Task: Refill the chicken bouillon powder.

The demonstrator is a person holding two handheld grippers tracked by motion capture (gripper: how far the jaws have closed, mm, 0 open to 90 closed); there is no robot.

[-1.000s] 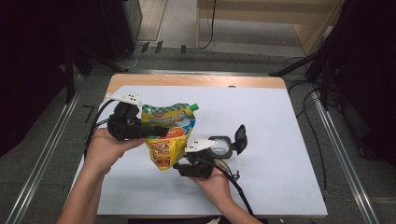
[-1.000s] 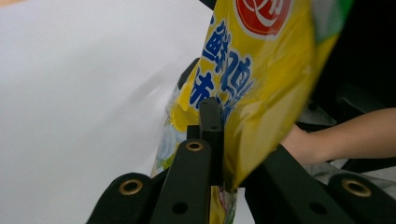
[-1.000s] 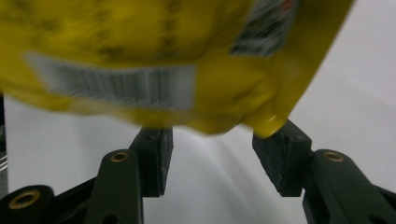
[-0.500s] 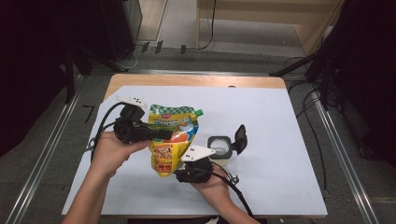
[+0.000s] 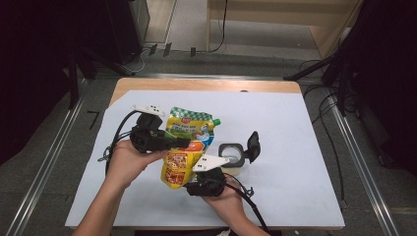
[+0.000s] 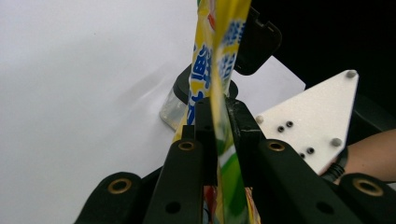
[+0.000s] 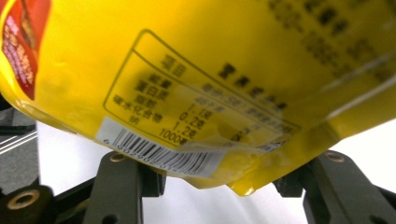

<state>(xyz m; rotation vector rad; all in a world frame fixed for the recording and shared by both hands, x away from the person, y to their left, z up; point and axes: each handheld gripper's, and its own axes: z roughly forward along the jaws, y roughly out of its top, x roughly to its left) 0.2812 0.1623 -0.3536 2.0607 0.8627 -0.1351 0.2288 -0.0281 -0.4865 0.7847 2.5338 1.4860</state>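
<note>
My left hand-held gripper [image 6: 215,122] pinches the pouch [image 5: 189,142] mid-frame; right hand-held gripper [image 7: 219,179] clamps its bottom, so I steady it before tilting toward the jar [image 5: 231,156].

A yellow pouch [image 5: 184,147] with a green-and-white checked top band, a green cap, an orange-red food picture and blue lettering sits between two black grippers, the left gripper [image 5: 183,143] and the right gripper [image 5: 193,181], each topped by a white three-cornered plate. The pouch's yellow back carries dark print, a boxed table and a white barcode label. A clear jar [image 5: 231,158] with a black flip lid stands on a pale white sheet [image 5: 295,147] over a light wooden table [image 5: 206,84].
</note>
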